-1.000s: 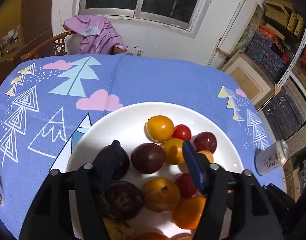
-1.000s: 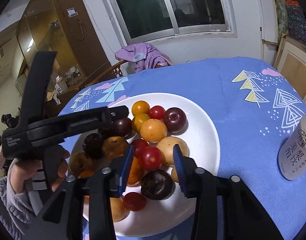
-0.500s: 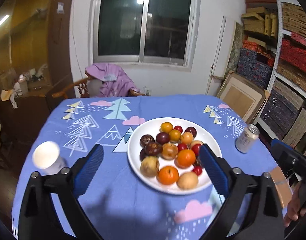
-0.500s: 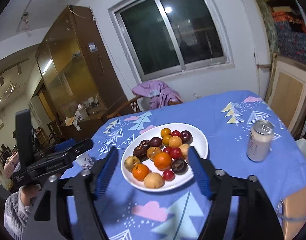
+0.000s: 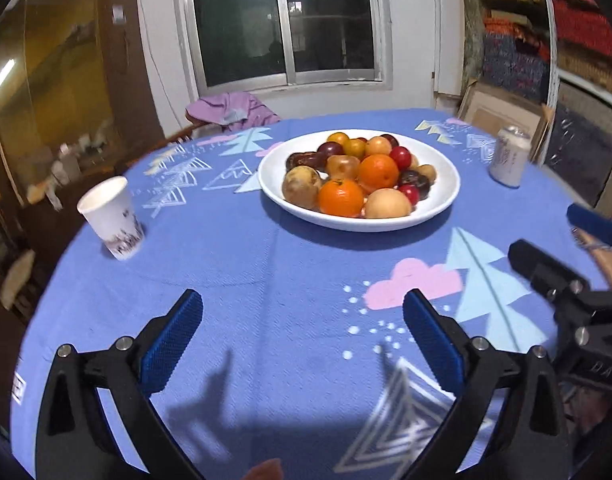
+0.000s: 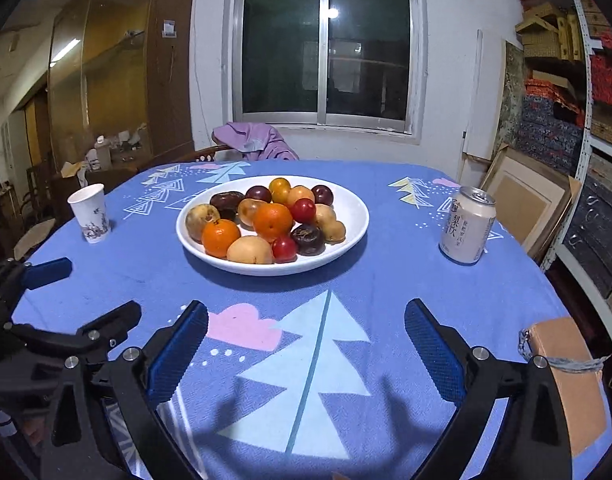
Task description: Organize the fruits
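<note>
Nearest in: left gripper [image 5: 302, 334] low over the blue tablecloth [image 5: 266, 264], jaws spread wide, nothing between the blue pads. Same story for the right gripper [image 6: 306, 338]: gaping, empty, hovering above the printed tree near the table's front edge. Both well back from the fruit.

Further on, mid-table: white plate [image 6: 347, 204] carrying the whole heap of fruits [image 6: 266, 220], none visible loose on the cloth. Fits either a pile awaiting sorting or a gathering already finished; no telling which from here.

On handling, as judgement. Two oranges [image 6: 221, 237] at the front: firm, dimpled rind, probably forgiving of a squeeze, best pinched across the widest part. Small red fruits [image 6: 284, 247]: glossy, likely slippery and prone to squirt out of the pads, so centred and gently closed. Dark plums [image 6: 307, 238] and the brownish wrinkled ones: softer looking, bruisable, light grip only. Pale yellow-brown rounds [image 6: 250, 250] near the front rim: heavier looking, smooth, easy to roll. Stacked pile, so lifting one may set neighbours rolling. Plate rim shallow, little to stop a runaway.

Off to the sides: paper cup [image 6: 89, 213] left, drink can [image 6: 467, 224] right, both upright, well apart from the plate. Beyond, a chair with a purple cloth [image 6: 252, 142] under the window.
</note>
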A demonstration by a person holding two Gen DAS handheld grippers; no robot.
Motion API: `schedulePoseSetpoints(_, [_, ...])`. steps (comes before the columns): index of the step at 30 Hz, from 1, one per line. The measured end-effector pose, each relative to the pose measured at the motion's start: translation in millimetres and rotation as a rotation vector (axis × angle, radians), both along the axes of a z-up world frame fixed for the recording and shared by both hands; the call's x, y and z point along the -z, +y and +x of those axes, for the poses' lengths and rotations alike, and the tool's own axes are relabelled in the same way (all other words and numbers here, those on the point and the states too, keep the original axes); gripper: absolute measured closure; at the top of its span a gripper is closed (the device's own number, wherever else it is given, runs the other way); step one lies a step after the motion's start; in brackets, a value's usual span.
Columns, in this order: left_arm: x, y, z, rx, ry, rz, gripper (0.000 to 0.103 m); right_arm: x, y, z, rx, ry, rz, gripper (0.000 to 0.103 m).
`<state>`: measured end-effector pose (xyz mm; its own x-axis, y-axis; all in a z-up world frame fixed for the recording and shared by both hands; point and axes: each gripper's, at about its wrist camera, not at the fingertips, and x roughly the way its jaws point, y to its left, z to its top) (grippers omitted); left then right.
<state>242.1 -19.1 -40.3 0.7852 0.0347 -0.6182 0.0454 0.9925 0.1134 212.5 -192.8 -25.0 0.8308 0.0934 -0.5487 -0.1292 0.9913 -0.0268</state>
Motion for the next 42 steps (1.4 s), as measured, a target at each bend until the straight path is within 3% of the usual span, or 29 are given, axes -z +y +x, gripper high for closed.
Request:
schedulePoseSetpoints(5, [-9.4, 8.9, -3.7, 0.035, -0.034, -0.088, 0.004, -7.1, -10.5, 16.2, 0.062, 0.016, 0.068, 0.003])
schedulePoseSetpoints(9, [-20.1, 13.8, -8.0, 0.009, -0.093, -0.107, 0.004, -8.0, -22.0, 18.1, 0.118, 0.02, 0.146, 0.003])
schedulePoseSetpoints(17, [-25.8, 7.2, -18.5, 0.014, -0.114, -0.079, 0.004, 13.1, -24.6, 13.2, 0.098, 0.101, 0.129, 0.003])
schedulePoseSetpoints(23, [-25.9, 0.7, -25.1, 0.036, -0.122, -0.056, 0.004, 13.3, -13.7, 7.0, 0.083, 0.072, 0.069, 0.003])
schedulePoseSetpoints(42, [-26.2, 2.0, -28.1, 0.041, -0.116, -0.073, 0.004, 13.9, -5.5, 3.0, 0.055, 0.071, 0.036, 0.003])
